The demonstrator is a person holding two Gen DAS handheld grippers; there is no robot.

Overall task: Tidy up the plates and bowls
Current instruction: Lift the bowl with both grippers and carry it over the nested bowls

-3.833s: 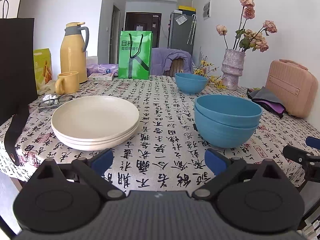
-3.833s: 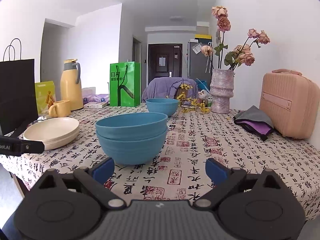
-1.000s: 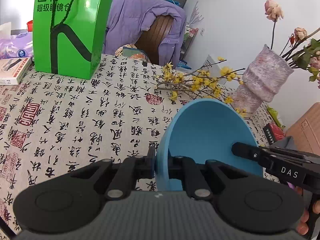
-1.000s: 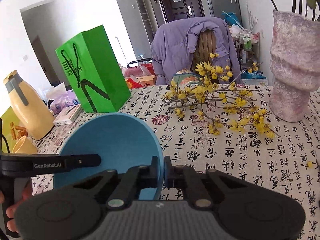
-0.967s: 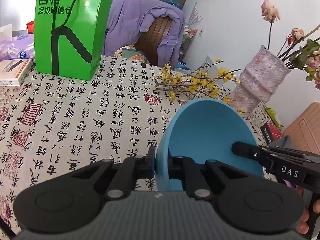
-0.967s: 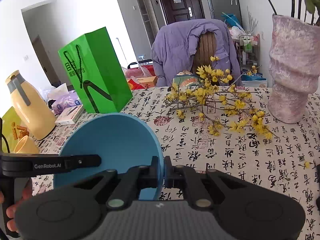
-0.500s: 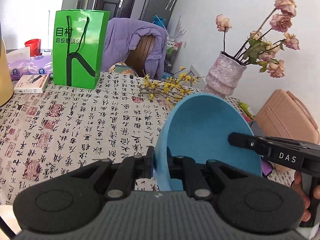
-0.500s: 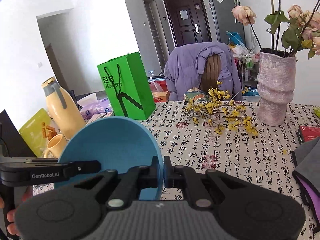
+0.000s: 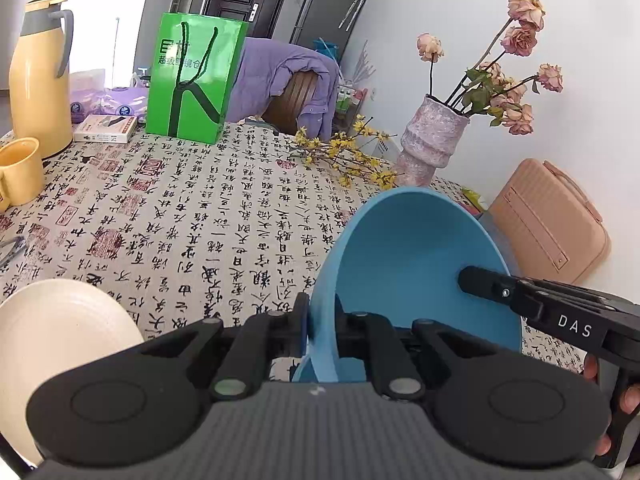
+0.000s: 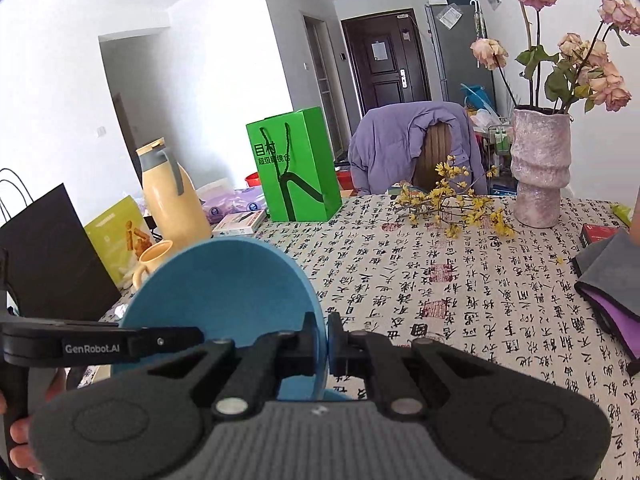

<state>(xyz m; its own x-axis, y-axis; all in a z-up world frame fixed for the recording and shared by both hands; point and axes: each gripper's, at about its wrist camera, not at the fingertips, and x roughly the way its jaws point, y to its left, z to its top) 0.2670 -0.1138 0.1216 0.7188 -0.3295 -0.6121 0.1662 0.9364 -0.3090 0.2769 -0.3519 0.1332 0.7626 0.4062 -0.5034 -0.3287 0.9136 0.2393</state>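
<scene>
Left wrist view: left gripper [image 9: 320, 324] clamped tight on the near rim of the blue bowl [image 9: 416, 268], one pad inside the wall, one outside. Bowl tipped, hollow facing forward and right, carried clear above the calligraphy-print tablecloth [image 9: 200, 216]. Across the bowl, to the right, the right gripper [image 9: 476, 278] biting the opposite rim. Low to the left, the cream plate stack [image 9: 60, 332], smooth, shallow and round. Far ahead, a green paper bag [image 9: 192, 80]; to the right of it, a rough pink vase [image 9: 432, 144].

Right wrist view: right gripper [image 10: 325, 336] likewise shut on the bowl [image 10: 224, 284] rim, thin wall pinched edge-on between the pads. Left gripper [image 10: 192, 336] reaching in from the left onto the far rim. Beneath the fingers, a blue sliver, possibly another bowl, too hidden to be sure.

Bowl matte, thin-walled, evenly rounded; probably light, stiff plastic or similar, not brittle. Smooth rim likely to pivot under a single pinch, so opposite-rim holds look right. Best kept level for lowering.
</scene>
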